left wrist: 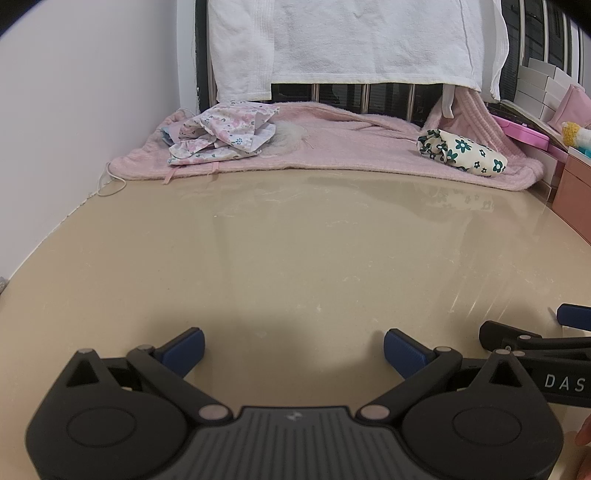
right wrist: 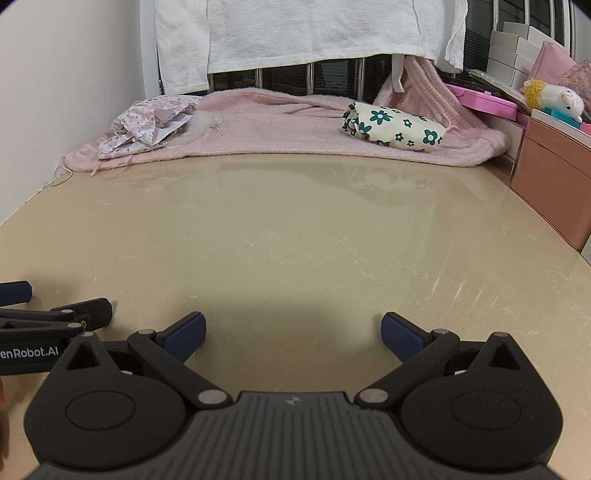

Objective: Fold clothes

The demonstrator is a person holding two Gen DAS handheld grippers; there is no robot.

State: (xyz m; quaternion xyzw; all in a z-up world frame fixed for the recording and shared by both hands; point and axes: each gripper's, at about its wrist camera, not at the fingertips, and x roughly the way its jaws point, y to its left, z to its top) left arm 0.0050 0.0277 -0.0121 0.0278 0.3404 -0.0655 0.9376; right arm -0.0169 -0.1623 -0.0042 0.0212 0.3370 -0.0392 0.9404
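A crumpled pink-and-white floral garment [left wrist: 221, 131] [right wrist: 147, 123] lies at the far left on a pink blanket [left wrist: 332, 147] [right wrist: 295, 129]. A folded cream garment with dark green flowers [left wrist: 463, 149] [right wrist: 393, 125] lies at the far right of the blanket. My left gripper [left wrist: 293, 349] is open and empty, low over the beige table [left wrist: 295, 240], near its front edge. My right gripper [right wrist: 291, 334] is open and empty beside it. Each gripper shows at the edge of the other's view, the right one in the left wrist view [left wrist: 535, 332] and the left one in the right wrist view [right wrist: 55, 310].
A white towel [left wrist: 351, 40] [right wrist: 306, 29] hangs over a dark railing at the back. A white wall [left wrist: 74, 110] runs along the left. Pink boxes [right wrist: 554, 173], white boxes [right wrist: 513, 51] and a plush toy [right wrist: 554, 98] stand at the right edge.
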